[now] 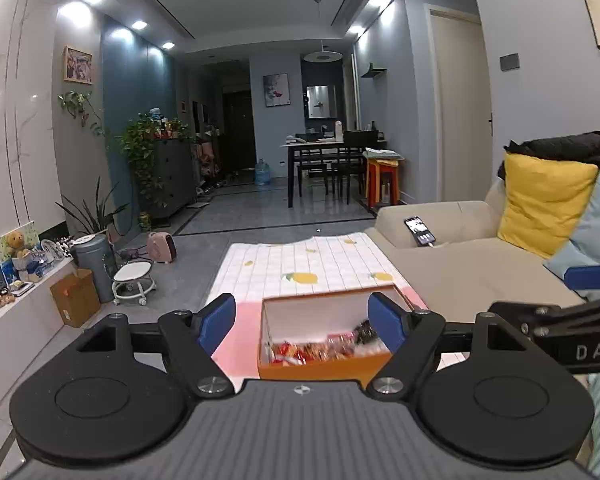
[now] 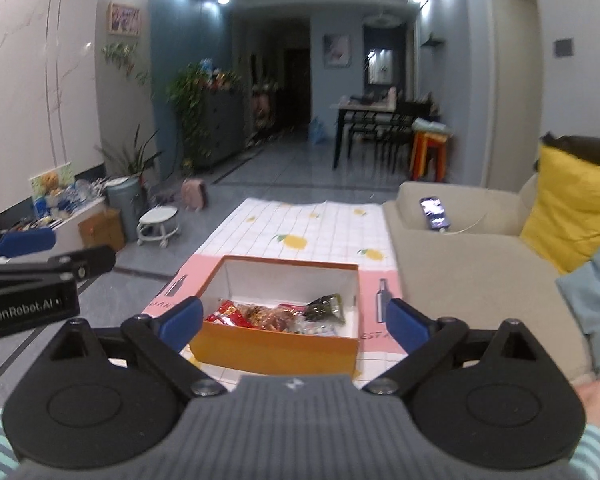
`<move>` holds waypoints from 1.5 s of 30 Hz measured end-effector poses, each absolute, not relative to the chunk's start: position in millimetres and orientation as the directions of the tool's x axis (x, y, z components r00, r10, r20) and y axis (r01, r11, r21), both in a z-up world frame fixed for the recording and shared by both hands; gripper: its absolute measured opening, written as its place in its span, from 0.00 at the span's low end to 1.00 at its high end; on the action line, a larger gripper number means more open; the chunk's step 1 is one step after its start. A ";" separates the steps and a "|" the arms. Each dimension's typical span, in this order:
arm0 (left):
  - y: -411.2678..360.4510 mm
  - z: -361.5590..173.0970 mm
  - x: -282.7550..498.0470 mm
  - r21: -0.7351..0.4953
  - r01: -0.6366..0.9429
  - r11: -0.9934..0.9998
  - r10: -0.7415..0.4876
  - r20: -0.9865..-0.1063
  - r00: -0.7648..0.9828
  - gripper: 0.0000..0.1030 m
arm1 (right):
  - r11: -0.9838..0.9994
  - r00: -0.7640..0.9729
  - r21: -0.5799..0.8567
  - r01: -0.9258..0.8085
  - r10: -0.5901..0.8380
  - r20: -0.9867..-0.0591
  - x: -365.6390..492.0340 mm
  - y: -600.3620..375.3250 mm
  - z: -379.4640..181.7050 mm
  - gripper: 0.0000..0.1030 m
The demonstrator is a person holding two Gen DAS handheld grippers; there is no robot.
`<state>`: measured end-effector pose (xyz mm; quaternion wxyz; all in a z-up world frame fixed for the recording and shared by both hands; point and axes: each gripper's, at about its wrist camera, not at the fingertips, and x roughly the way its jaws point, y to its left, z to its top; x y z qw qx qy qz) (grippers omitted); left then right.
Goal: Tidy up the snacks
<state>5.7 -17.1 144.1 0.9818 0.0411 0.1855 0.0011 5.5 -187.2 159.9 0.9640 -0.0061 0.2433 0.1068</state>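
While both grippers, left (image 1: 302, 316) and right (image 2: 294, 318), hover short of the box (image 2: 276, 346), jaws wide and empty, snacks (image 2: 276, 316) lie inside the box.

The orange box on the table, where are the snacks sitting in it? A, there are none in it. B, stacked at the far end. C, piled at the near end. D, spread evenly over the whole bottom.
C: in the right wrist view the snacks crowd the near end of the box, with bare white bottom beyond them.
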 end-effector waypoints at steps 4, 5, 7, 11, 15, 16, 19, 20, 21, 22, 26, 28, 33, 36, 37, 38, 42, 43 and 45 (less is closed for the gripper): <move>-15.9 128.0 -12.3 0.045 0.017 0.999 0.002 -0.396 0.918 0.86 | 0.984 0.868 0.057 -0.168 0.176 -0.465 -20.7 -185.9 146.2 0.92; -14.5 122.8 -15.2 0.036 0.014 0.999 0.001 -0.402 0.916 0.86 | 0.985 0.871 0.066 -0.160 0.172 -0.461 -26.3 -186.1 141.6 0.92; -10.7 113.1 -19.9 0.025 0.001 1.000 0.009 -0.405 0.914 0.86 | 0.987 0.878 0.065 -0.149 0.162 -0.450 -35.2 -184.9 133.0 0.92; -5.7 96.5 -14.9 0.044 -0.012 0.999 0.031 -0.461 0.887 0.86 | 0.991 0.890 0.042 -0.125 0.131 -0.436 -43.8 -175.9 115.7 0.92; -4.5 86.2 -14.9 0.043 -0.023 0.999 0.041 -0.493 0.869 0.86 | 0.991 0.892 0.032 -0.129 0.130 -0.433 -49.5 -171.7 103.9 0.92; -4.3 82.7 -16.6 0.041 -0.020 0.999 0.038 -0.501 0.864 0.86 | 0.991 0.890 0.035 -0.131 0.133 -0.435 -49.5 -171.6 101.6 0.92; -5.3 76.2 -17.2 0.048 -0.023 0.999 0.045 -0.524 0.850 0.86 | 0.991 0.882 0.046 -0.123 0.131 -0.453 -48.3 -174.2 95.2 0.93; -5.5 75.3 -16.8 0.050 -0.022 0.998 0.045 -0.530 0.847 0.86 | 0.991 0.879 0.049 -0.121 0.130 -0.459 -47.2 -174.4 93.3 0.93; -5.5 74.2 -17.1 0.051 -0.023 0.998 0.047 -0.534 0.844 0.86 | 0.992 0.877 0.051 -0.116 0.126 -0.463 -45.9 -175.2 91.6 0.93; -6.3 72.9 -17.6 0.052 -0.025 0.998 0.049 -0.536 0.843 0.86 | 0.992 0.875 0.053 -0.112 0.124 -0.468 -44.1 -176.3 90.3 0.93; -6.4 72.1 -18.2 0.055 -0.029 0.998 0.054 -0.539 0.840 0.86 | 0.993 0.870 0.062 -0.098 0.116 -0.479 -41.7 -178.6 88.4 0.93; -6.9 71.9 -18.2 0.057 -0.026 0.998 0.053 -0.539 0.841 0.86 | 0.993 0.870 0.068 -0.093 0.114 -0.479 -41.3 -180.2 88.3 0.93; -6.4 72.3 -20.9 0.060 -0.025 0.998 0.053 -0.533 0.844 0.86 | 0.993 0.875 0.062 -0.098 0.116 -0.469 -41.2 -177.5 89.7 0.93; -6.2 72.3 -20.8 0.060 -0.026 0.998 0.054 -0.534 0.844 0.86 | 0.993 0.878 0.051 -0.105 0.117 -0.465 -42.5 -174.2 89.9 0.93; -6.1 72.3 -20.8 0.060 -0.026 0.998 0.054 -0.535 0.843 0.86 | 0.993 0.878 0.049 -0.106 0.117 -0.464 -42.6 -174.0 89.9 0.93; -5.7 72.3 -21.5 0.059 -0.027 0.998 0.055 -0.536 0.842 0.86 | 0.993 0.878 0.048 -0.107 0.117 -0.464 -42.5 -174.2 89.6 0.93; -4.9 72.9 -22.9 0.057 -0.029 0.998 0.055 -0.537 0.842 0.86 | 0.993 0.877 0.050 -0.103 0.114 -0.467 -42.7 -175.7 89.0 0.93; -4.9 72.5 -22.1 0.058 -0.029 0.998 0.055 -0.537 0.842 0.86 | 0.993 0.876 0.051 -0.102 0.114 -0.468 -42.3 -176.4 88.8 0.93; -4.8 73.0 -22.9 0.059 -0.028 0.998 0.056 -0.537 0.842 0.86 | 0.994 0.877 0.051 -0.102 0.114 -0.467 -42.6 -176.4 88.7 0.93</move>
